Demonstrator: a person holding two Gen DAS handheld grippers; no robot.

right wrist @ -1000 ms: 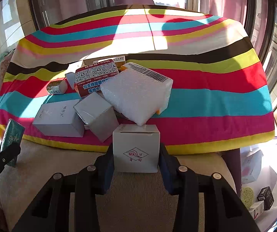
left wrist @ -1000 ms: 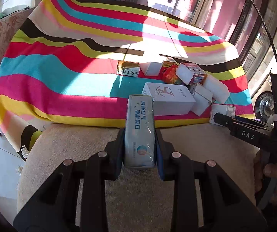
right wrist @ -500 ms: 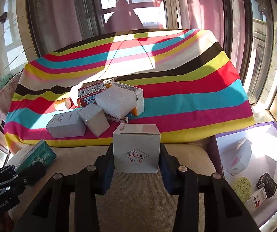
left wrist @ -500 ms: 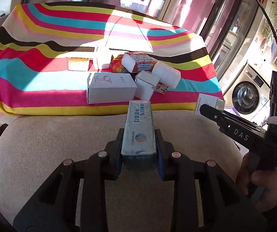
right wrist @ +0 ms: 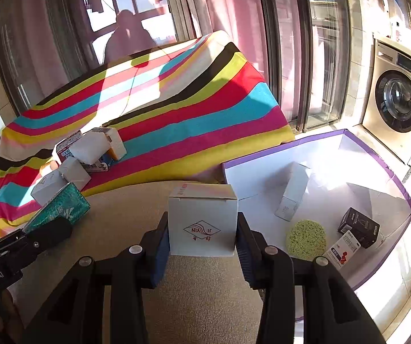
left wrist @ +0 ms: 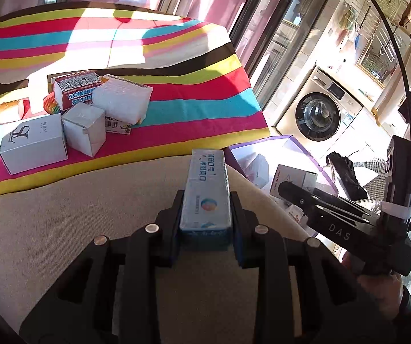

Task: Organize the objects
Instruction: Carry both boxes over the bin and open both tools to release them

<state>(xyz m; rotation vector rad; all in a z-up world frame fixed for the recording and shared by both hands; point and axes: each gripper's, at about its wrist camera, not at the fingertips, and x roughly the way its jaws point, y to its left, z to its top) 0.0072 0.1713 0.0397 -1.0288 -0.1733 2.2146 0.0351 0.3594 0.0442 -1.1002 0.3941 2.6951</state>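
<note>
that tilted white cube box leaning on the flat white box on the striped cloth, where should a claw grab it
Take the tilted white cube box across its two opposite side faces, coming from above and its open right, rotated to match its lean. The flat white box presses against its left and the bubble-wrapped package crowds behind, so those sides look blocked.

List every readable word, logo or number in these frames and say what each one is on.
"DAS": right gripper body, seen from the left wrist.
"GenRobot.AI": left gripper body, seen from the right wrist.
"NIA IF", roughly, in a red diamond logo: white box clamped in the right gripper.
Blue Chinese characters on the blue box in the left gripper: too blurred to transcribe.
QR codes and Chinese print on the red carton: unreadable.
</note>
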